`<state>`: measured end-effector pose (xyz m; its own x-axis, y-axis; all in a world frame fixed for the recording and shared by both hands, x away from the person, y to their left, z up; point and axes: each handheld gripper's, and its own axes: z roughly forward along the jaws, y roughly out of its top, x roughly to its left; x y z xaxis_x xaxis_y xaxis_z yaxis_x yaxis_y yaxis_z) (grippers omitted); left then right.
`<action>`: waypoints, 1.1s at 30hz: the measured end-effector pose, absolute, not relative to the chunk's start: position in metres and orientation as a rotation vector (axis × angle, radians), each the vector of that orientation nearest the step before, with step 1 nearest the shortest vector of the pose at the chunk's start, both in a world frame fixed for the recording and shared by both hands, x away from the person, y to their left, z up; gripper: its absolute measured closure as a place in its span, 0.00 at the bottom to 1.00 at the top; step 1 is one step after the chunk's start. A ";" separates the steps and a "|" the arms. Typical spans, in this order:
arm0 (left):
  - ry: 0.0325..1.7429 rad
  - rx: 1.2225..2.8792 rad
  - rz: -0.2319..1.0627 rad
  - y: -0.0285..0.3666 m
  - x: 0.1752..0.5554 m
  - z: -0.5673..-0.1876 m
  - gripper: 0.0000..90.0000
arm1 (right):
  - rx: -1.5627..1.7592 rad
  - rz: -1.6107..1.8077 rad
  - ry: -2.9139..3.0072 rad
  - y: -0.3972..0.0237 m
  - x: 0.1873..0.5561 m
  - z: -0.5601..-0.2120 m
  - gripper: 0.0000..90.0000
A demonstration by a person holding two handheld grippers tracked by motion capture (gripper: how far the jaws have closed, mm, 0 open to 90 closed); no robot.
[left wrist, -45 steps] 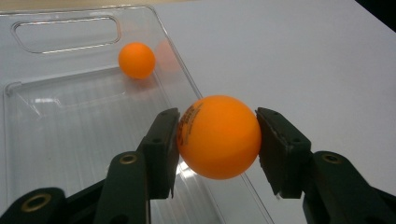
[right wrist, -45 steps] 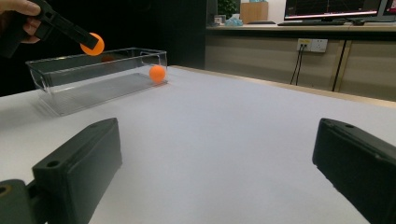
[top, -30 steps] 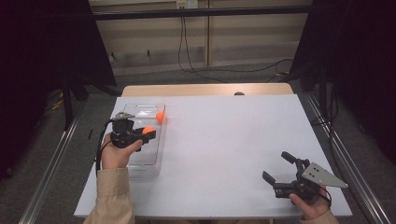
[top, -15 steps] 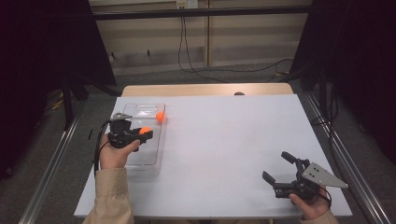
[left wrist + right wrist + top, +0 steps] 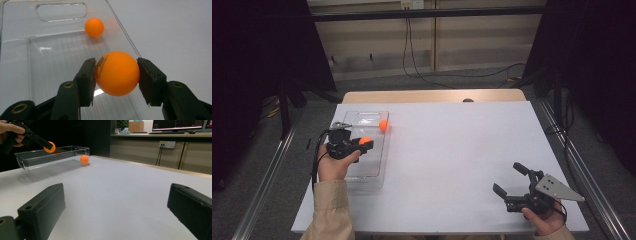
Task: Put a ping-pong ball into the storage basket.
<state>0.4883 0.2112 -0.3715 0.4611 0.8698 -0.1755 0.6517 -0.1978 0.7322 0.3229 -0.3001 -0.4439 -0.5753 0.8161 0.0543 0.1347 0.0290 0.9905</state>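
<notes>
My left gripper (image 5: 362, 144) is shut on an orange ball (image 5: 365, 141), held just above the right side of a clear plastic bin (image 5: 382, 165). In the left gripper view both pads press the orange ball (image 5: 117, 73) from either side, with the bin's floor (image 5: 50, 62) below. A second orange ball (image 5: 94, 27) rests inside the bin at its far right corner (image 5: 383, 125). My right gripper (image 5: 511, 181) sits low near the table's front right, open, with nothing between its fingers (image 5: 42, 210).
The white table (image 5: 452, 145) stretches between the bin and the right gripper. From the right gripper view the bin (image 5: 50, 167) stands far off to the left, with the other hand and its ball (image 5: 50, 147) above it. Cables and dark frames ring the table.
The left gripper with its ball has drifted slightly left and nearer over the bin. The right gripper and the ball in the bin have not moved.
</notes>
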 end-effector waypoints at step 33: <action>1.313 1.942 0.389 0.217 0.493 -0.383 0.57 | 0.965 1.596 1.758 -0.300 0.323 -0.444 0.01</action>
<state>0.4933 0.2172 -0.3834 0.4282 0.8907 -0.1525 0.6640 -0.1957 0.7216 0.3230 -0.2997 -0.4439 -0.5764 0.8153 0.0555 0.1338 0.0272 0.9906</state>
